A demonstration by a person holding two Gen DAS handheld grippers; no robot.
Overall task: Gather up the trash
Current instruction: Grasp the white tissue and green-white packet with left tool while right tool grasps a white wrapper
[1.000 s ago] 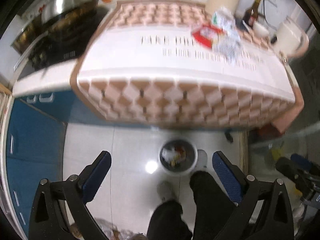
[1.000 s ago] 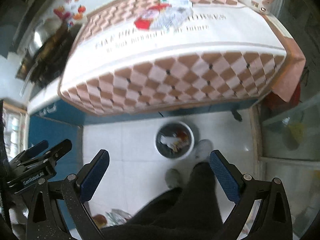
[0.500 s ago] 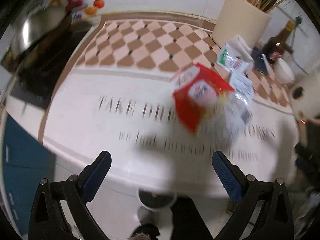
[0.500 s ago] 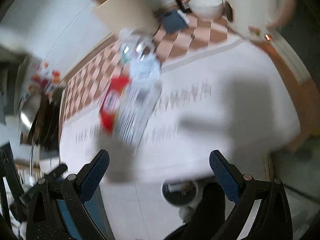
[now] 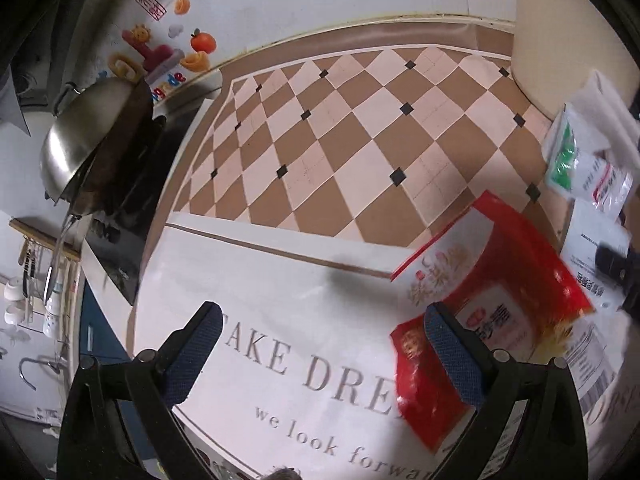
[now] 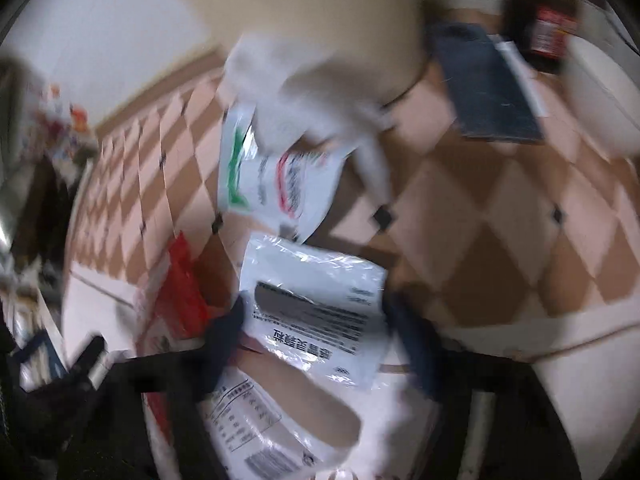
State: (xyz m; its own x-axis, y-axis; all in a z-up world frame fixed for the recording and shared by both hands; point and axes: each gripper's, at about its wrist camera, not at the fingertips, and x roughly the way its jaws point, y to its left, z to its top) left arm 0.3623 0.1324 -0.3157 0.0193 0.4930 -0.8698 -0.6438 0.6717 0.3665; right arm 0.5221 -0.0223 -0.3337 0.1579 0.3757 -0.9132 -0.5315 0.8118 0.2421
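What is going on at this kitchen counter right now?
A person with a gripper in each hand is collecting wrappers off the counter. The right gripper is closing around a white printed packet, which lies between its fingers. The left gripper is open, its right finger over a red snack bag. More wrappers lie nearby; nothing is lifted yet.

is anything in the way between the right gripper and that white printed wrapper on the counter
Nothing visible blocks it. The white printed wrapper already lies between the closing jaws of the right gripper, on top of the pile beside the red packet. The view is blurred, so contact is unclear.
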